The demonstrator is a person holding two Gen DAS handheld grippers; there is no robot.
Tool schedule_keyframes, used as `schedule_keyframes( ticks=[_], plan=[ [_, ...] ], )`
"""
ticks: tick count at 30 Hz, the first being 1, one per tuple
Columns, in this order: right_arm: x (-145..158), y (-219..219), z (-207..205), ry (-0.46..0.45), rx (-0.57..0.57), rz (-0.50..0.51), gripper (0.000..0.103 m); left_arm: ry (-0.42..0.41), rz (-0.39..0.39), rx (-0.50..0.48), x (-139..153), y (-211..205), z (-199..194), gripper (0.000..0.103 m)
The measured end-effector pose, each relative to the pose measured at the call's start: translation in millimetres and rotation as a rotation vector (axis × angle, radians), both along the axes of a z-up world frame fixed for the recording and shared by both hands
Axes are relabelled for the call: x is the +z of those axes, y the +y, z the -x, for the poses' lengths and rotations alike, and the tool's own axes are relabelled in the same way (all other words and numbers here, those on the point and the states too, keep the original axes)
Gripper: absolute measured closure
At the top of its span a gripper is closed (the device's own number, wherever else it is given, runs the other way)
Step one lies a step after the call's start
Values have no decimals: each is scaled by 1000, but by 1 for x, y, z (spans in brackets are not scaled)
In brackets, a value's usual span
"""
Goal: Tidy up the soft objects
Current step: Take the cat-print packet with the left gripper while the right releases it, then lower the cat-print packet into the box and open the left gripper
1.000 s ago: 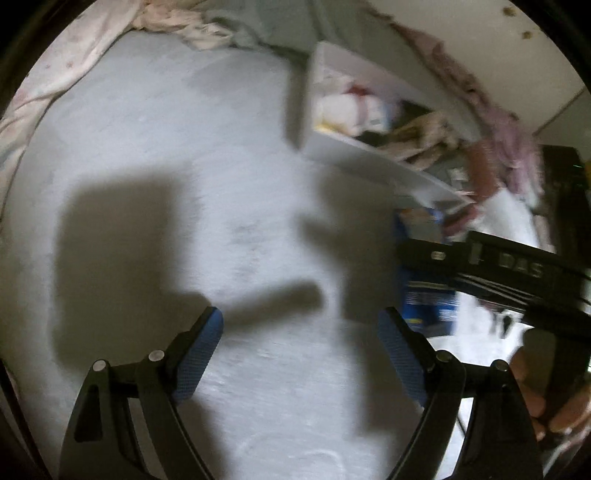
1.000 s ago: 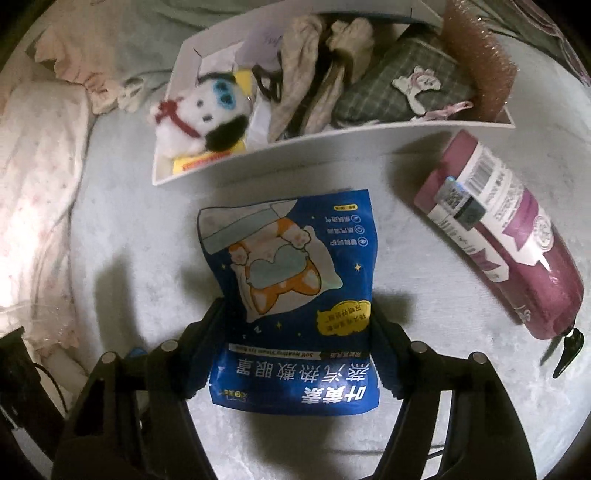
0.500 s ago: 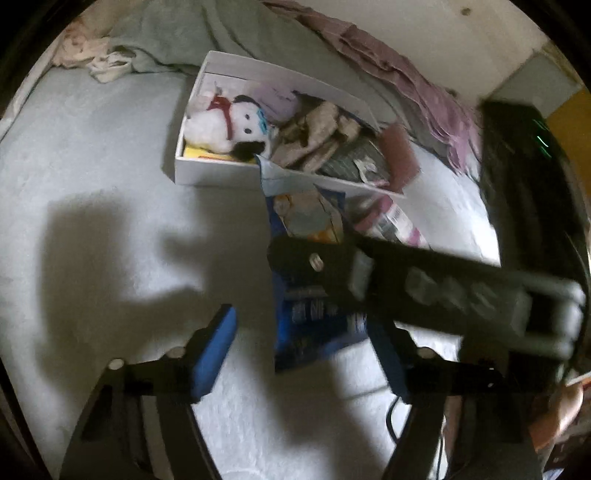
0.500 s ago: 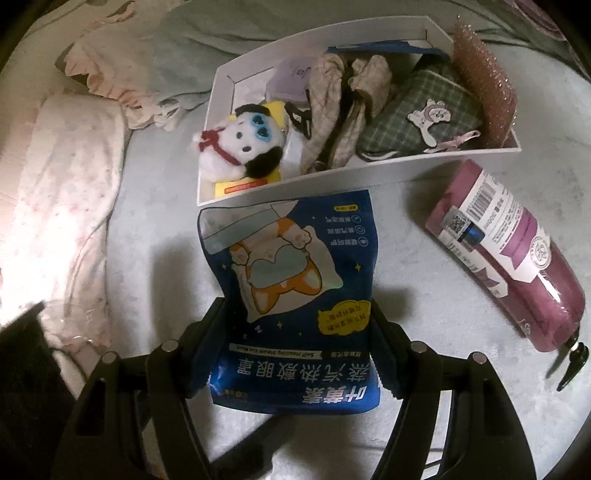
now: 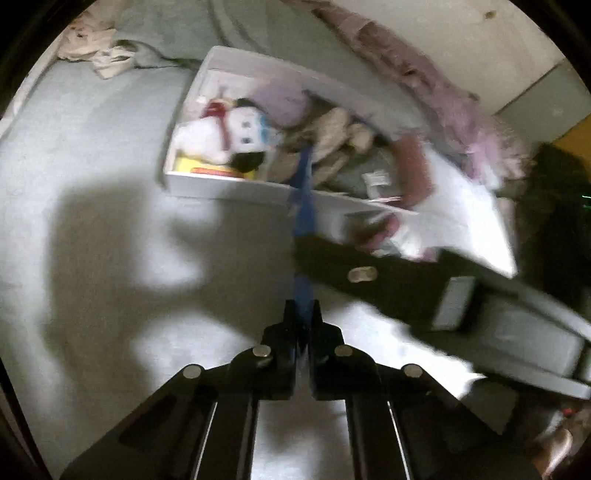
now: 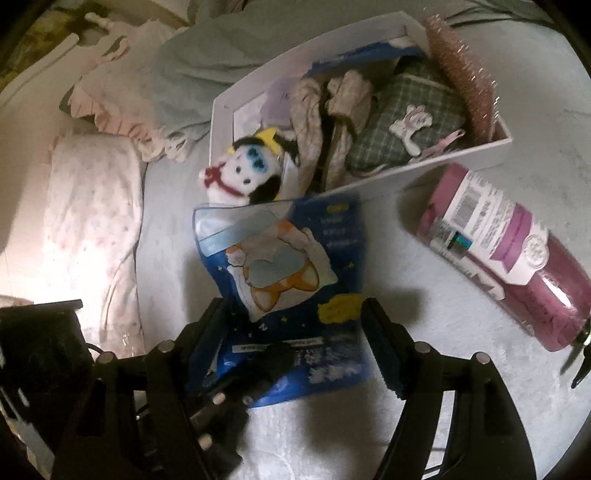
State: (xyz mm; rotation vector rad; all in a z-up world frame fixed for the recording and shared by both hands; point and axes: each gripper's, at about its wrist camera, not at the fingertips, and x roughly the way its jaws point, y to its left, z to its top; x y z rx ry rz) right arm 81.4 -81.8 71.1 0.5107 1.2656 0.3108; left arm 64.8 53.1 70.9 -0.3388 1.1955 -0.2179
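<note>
Blue pouch (image 6: pixel 291 280) with cartoon print held off the surface, upper edge just short of the white box (image 6: pixel 476 149). Seen edge-on in the left wrist view as a thin blue strip (image 5: pixel 303 206). Left gripper (image 5: pixel 303 314): jaws just closed, now pinching the pouch's lower edge. Right gripper (image 6: pixel 295 325): jaws spread, opened slightly further in the last moment; pouch between them, pads standing off its sides, contact at the left side not clear.

White box lying on a pale grey bed surface (image 6: pixel 424 406), packed with a white plush toy (image 6: pixel 240 173) with red bow, beige cloths (image 6: pixel 314 110), a green plaid pouch (image 6: pixel 402 122) and a pink bristly item (image 6: pixel 461 74) at the far end. Purple wrapped roll (image 6: pixel 517 258) with white label lying on the surface beside the box, apart from it.

Surface fuzzy, strongly lit, crossed by hard shadows of the grippers (image 5: pixel 110 240). Pink floral bedding (image 6: pixel 88 229) and a pale green blanket (image 6: pixel 207 62) bunched along the bed's edge. Mauve fabric (image 5: pixel 424 81) heaped against a pale wall (image 5: pixel 461 29) behind the box. Left wrist view motion-blurred at right.
</note>
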Motion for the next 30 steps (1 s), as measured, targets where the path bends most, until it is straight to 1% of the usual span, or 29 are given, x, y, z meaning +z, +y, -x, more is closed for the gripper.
schedule_keyframes(
  ticks=[1, 4, 6, 8, 10, 12, 13, 14, 17, 21, 24, 27, 30],
  plan=[
    [3, -2, 0, -9, -6, 11, 27, 4, -12, 2, 0, 1, -1, 100],
    [11, -4, 0, -24, 3, 13, 26, -17, 11, -1, 10, 4, 1, 100],
    [16, -6, 0, -35, -3, 26, 26, -45, 20, -14, 21, 4, 2, 100],
    [20, -10, 0, -44, -16, 47, 26, -63, 10, -22, 32, 2, 2, 100],
    [23, -12, 1, -52, -30, 93, 26, -82, -14, -32, 44, 1, 1, 100],
    [27, -13, 1, -60, -37, 170, 26, -101, -43, -44, 51, 0, -1, 100],
    [29, -15, 1, -68, -45, 187, 26, -115, -82, -49, 56, -1, -3, 100],
    [32, -17, 1, -75, -52, 209, 26, -121, -97, -48, 57, -1, -6, 100],
    [35, -19, 1, -87, -49, 262, 26, -143, -112, -53, 64, 2, -14, 100],
    [31, -16, -4, -77, -29, 295, 26, -163, -142, -42, 66, 1, -29, 100],
    [26, -13, -12, -66, -12, 278, 26, -173, -169, -29, 65, -1, -43, 100],
    [19, -6, -21, -45, 41, 284, 26, -181, -185, -47, 62, -6, -59, 100],
    [7, 0, -30, 2, 106, 279, 26, -183, -225, -77, 56, -12, -74, 100]
  ],
)
